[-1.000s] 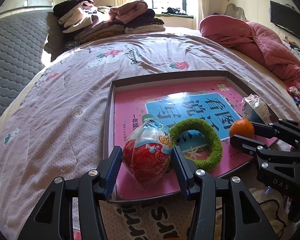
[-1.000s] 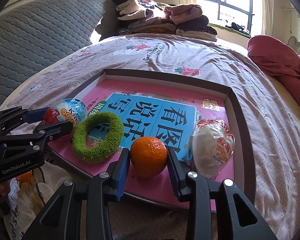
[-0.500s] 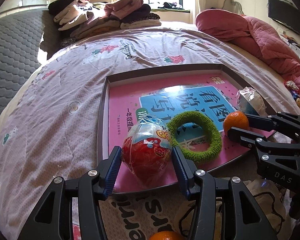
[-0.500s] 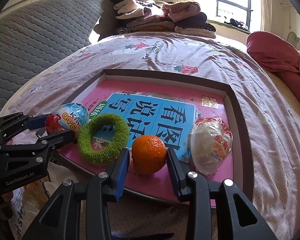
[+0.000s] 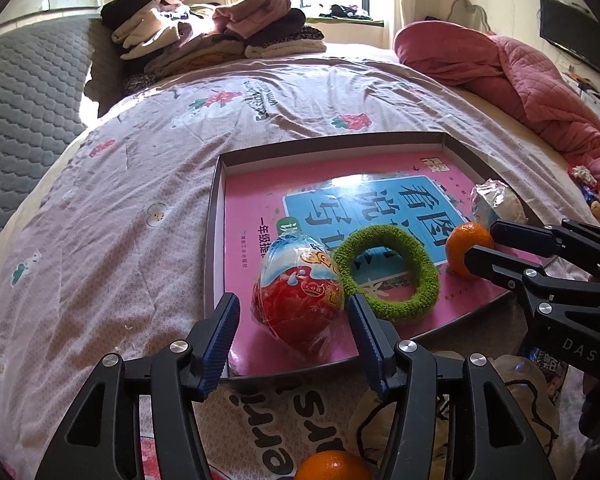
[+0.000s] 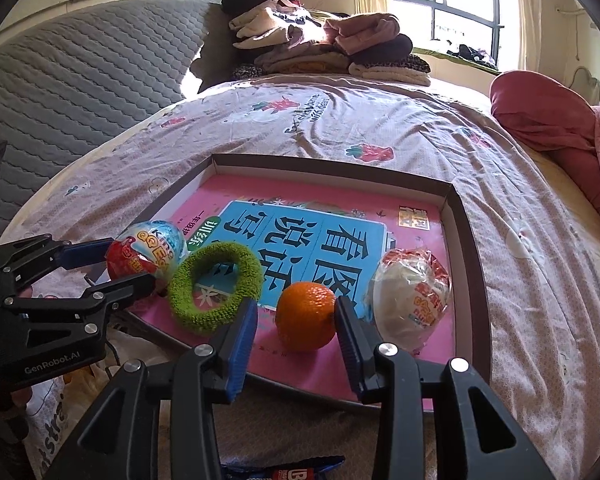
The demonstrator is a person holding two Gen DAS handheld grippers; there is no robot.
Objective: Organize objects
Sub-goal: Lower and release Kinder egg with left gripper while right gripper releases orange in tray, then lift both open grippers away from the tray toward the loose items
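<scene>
A shallow box tray [image 5: 214, 216] with a pink book in it lies on the bed. A red and blue wrapped egg [image 5: 298, 290] rests on the tray's near left part, between the fingers of my left gripper [image 5: 292, 330], which is open with gaps on both sides. A green fuzzy ring [image 5: 386, 274] lies beside the egg. An orange [image 6: 306, 316] sits on the tray between the fingers of my right gripper [image 6: 294, 338], also open. A white wrapped egg [image 6: 412, 296] lies right of the orange.
A bag with printed letters [image 5: 260, 408] and another orange [image 5: 332, 466] lie below the tray's near edge. Folded clothes [image 5: 204, 28] are stacked at the bed's far end. A red quilt [image 5: 520, 76] lies at the right. A blue snack packet [image 6: 288, 470] is below my right gripper.
Both grippers have opened: the left let go of the red egg, the right let go of the orange. Both objects now rest on the tray, and the grippers have drawn back slightly.
</scene>
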